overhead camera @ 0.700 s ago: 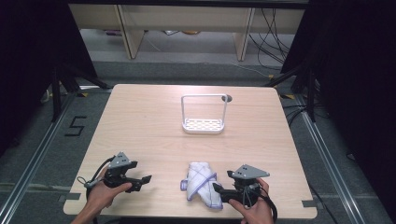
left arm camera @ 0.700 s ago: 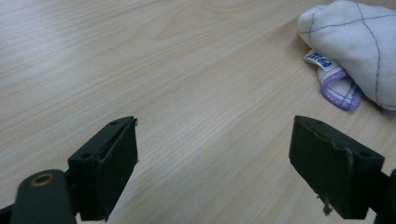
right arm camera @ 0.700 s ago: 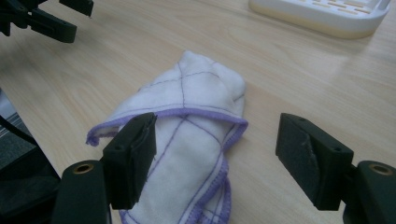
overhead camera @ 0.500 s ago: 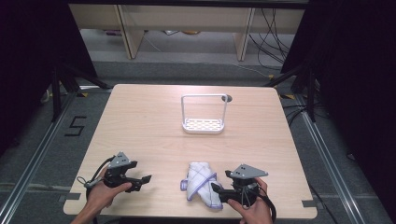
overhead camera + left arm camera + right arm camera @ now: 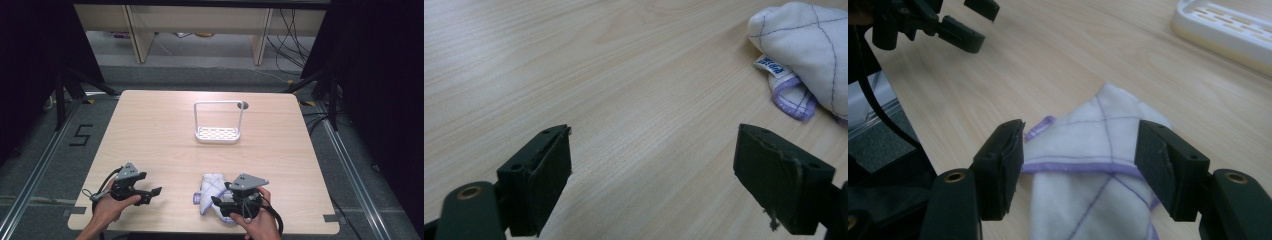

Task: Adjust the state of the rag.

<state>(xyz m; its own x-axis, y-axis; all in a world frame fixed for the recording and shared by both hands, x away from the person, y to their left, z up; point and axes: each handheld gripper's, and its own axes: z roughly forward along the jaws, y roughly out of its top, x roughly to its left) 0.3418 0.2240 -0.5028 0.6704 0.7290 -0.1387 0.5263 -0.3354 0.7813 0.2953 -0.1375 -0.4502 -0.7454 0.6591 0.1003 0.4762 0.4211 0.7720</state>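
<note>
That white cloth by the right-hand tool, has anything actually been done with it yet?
Hardly anything looks done: the cloth lies crumpled near the table's front edge. In hand: the right gripper has its fingers either side of the cloth, apparently not pinching yet. The left gripper waits open over bare wood. Gripping the cloth is left; the white rack stands empty.
</note>
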